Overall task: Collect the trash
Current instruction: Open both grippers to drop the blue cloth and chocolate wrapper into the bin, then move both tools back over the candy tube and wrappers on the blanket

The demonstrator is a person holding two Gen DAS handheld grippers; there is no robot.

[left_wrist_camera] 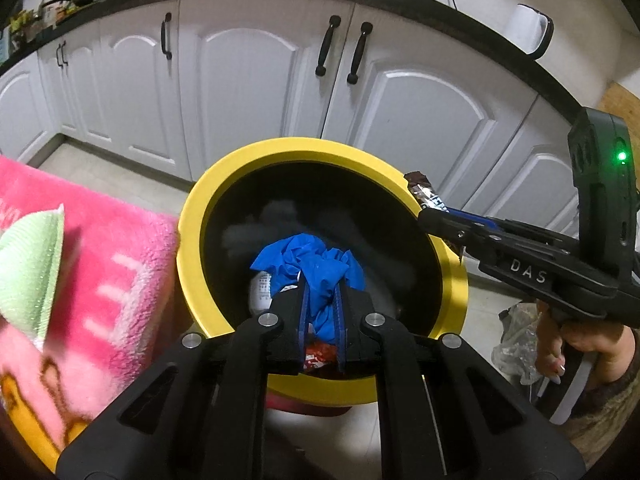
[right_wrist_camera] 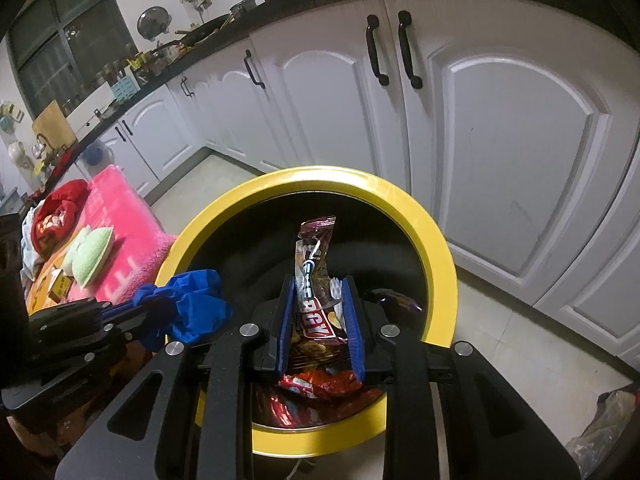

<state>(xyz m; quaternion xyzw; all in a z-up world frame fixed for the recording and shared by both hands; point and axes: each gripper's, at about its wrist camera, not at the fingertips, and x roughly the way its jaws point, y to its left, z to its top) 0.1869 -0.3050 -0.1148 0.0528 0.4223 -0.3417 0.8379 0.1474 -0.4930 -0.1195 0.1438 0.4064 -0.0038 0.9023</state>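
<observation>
A round bin with a yellow rim (left_wrist_camera: 192,216) (right_wrist_camera: 436,248) and black inside stands on the kitchen floor. My left gripper (left_wrist_camera: 320,292) is shut on a crumpled blue glove (left_wrist_camera: 316,264) over the bin's opening; the glove also shows in the right wrist view (right_wrist_camera: 192,304). My right gripper (right_wrist_camera: 320,288) is shut on a brown and silver snack wrapper (right_wrist_camera: 314,264) over the bin; in the left wrist view this gripper (left_wrist_camera: 430,210) is at the bin's right rim with the wrapper (left_wrist_camera: 424,194) sticking out. Red wrappers (right_wrist_camera: 320,386) lie inside the bin.
A pink blanket (left_wrist_camera: 108,264) with a green sponge (left_wrist_camera: 30,272) lies left of the bin. White cabinets (left_wrist_camera: 248,80) with black handles stand behind it. A crumpled clear plastic bag (left_wrist_camera: 516,340) lies on the floor at the right. A red cloth (right_wrist_camera: 60,208) lies farther left.
</observation>
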